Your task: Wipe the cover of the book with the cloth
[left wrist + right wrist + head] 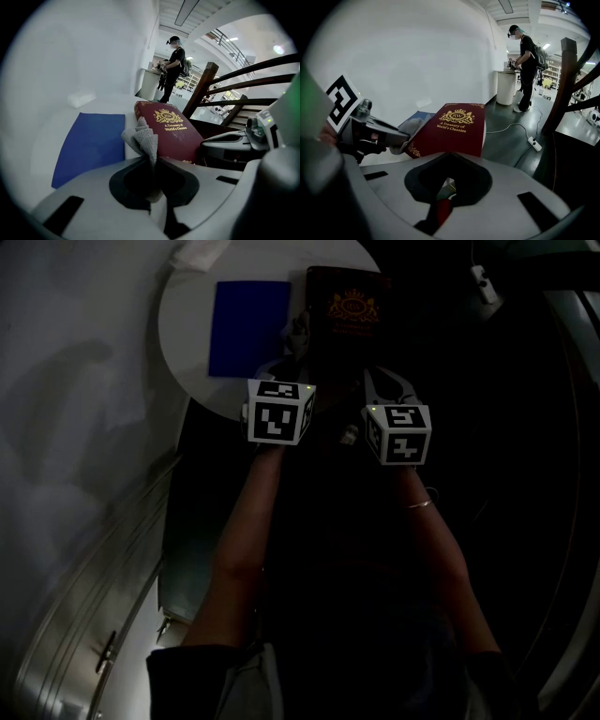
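Left jaws are pressed tight together on the cloth (140,137). The grey fabric is pinched in my left gripper (152,163) and fans out in a crumpled tuft past the tips. Right jaws are closed too, and it's the book (452,129) they've got: my right gripper (449,158) bites the near edge, with red cover and a sliver of pale pages showing in the gap. So one side steadies and the other wipes.

The tuft sits right at the near left corner of the dark red cover, touching or as good as; I can't quite call contact from here. The gold crest and title lie further up the cover with no cloth over them, so by my reading the wiping is only at its start.

To do this well, I want the loose tuft flat on the cover, not the hard fingertips, so I'd tip the left gripper down and let the fabric lead. Long strokes go from the near corner toward the far edge, then step across. Pressure should be light, because the book looks to jut past the rim of the white table (187,324), and a hard push could lever it against my right grip. Just left of the book lies a blue sheet (91,145); I'd steer the strokes clear of it so it doesn't get dragged.
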A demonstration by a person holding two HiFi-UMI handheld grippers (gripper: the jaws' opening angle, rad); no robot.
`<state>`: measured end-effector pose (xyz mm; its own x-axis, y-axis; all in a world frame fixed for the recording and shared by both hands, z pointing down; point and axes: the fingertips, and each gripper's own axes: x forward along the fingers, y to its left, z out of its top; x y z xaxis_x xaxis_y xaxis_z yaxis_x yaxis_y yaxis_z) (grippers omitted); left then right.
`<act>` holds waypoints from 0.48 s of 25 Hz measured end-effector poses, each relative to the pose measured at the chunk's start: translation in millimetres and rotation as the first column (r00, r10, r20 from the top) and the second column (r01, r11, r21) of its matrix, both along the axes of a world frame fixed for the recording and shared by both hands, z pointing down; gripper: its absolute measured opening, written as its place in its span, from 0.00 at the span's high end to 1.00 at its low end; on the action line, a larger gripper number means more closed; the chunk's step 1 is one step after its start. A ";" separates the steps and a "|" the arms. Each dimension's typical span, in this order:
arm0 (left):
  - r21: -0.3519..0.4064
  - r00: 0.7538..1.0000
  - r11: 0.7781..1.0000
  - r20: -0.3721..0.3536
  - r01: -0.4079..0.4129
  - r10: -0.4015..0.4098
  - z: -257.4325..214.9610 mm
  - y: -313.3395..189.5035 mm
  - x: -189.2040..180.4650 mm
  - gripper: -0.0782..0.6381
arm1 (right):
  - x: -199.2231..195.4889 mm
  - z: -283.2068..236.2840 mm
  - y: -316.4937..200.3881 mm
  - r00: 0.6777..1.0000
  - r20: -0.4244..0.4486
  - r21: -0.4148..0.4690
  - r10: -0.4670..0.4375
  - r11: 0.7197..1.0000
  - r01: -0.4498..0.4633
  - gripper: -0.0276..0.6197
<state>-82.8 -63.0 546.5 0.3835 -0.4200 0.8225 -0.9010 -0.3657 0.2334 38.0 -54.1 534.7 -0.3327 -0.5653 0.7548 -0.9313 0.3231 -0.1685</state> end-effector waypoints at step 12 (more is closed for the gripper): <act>-0.024 1.000 1.000 -0.002 -0.004 0.004 -5.1 38.6 5.8 0.84 | 3.3 -2.4 1.8 1.000 -0.030 0.025 -0.009 1.000 0.009 0.91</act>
<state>-77.0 -24.4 541.4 0.3869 -0.3983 0.8316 -0.8989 -0.3638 0.2440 41.3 -52.4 532.3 -0.3157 -0.5813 0.7500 -0.9327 0.3353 -0.1327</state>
